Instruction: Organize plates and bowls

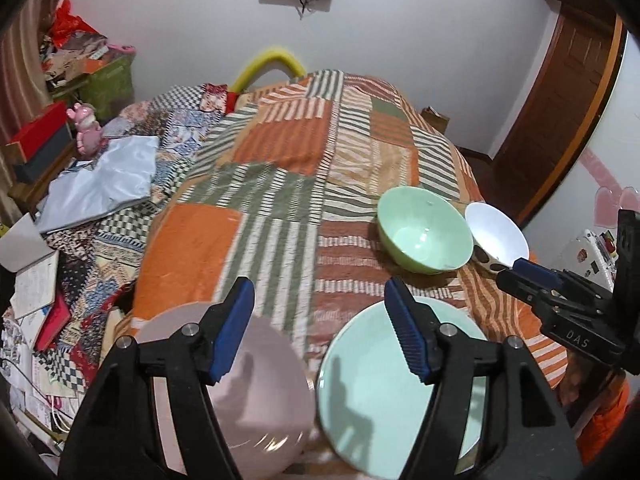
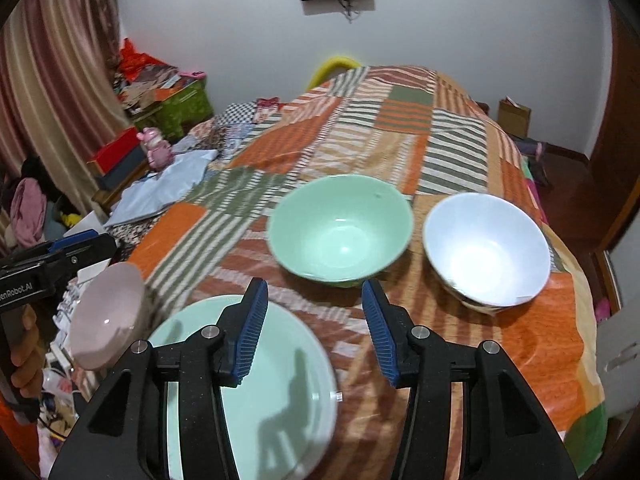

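A pink plate [image 1: 264,384] lies at the near left edge of the quilt-covered table; it also shows in the right wrist view [image 2: 106,316]. A mint green plate [image 1: 372,396] [image 2: 272,392] lies beside it. A green bowl [image 1: 424,234] [image 2: 340,226] and a white bowl [image 1: 496,236] [image 2: 486,248] stand farther back on the right. My left gripper [image 1: 320,328] is open and empty, above the gap between the two plates. My right gripper [image 2: 316,328] is open and empty, above the green plate's right edge, short of the green bowl. In the left wrist view it [image 1: 520,270] reaches in by the white bowl.
The table wears a striped orange and green patchwork quilt [image 1: 280,184]. Left of it lie a patterned cloth, a blue bag [image 1: 104,180], books and papers. A pink toy [image 1: 86,130] and boxes stand at the far left. A wooden door [image 1: 560,112] is at the right.
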The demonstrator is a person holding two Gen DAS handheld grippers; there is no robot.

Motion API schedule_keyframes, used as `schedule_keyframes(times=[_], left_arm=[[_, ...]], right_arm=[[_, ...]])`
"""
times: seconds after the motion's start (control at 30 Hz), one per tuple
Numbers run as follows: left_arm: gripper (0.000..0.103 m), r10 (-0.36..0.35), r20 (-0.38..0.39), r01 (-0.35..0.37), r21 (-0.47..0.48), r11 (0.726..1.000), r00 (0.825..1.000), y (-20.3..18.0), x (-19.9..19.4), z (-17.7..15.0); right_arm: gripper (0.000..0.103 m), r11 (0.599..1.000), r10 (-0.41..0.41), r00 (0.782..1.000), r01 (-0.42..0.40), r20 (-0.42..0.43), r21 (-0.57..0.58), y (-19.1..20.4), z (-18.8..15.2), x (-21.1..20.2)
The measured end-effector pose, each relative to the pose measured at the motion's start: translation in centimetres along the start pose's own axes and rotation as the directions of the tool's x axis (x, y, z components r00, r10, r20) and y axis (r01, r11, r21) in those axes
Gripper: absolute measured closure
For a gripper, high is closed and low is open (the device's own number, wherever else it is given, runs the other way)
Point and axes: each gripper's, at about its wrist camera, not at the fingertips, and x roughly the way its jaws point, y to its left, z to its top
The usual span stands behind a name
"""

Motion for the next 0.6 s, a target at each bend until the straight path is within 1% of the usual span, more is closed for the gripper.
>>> schedule_keyframes(times=[0.17,0.4,0.6], left_arm=[[0.036,-0.004,-0.024,0.005,0.038,0.999,1.0,-1.8,2.3,1.1],[0.036,-0.02,-0.064,0.025,0.074,0.997,0.998,-3.7,6.2,2.6],[0.036,-0.04,-0.114,0.049,0.08,0.996,0.993,-4.7,9.3,3.7]], right_arm=[[0.058,0.999,-0.007,1.0,0.007,-0.017,0.044,-2.0,0.1,1.1],[0.058,0.997,-0.013,0.999,0.017,-0.047,0.076,-3.2,0.6,3.0],[0.058,0.995,-0.011,0.997,0.018,-0.071,0.102,-3.7,1.2,4.7]])
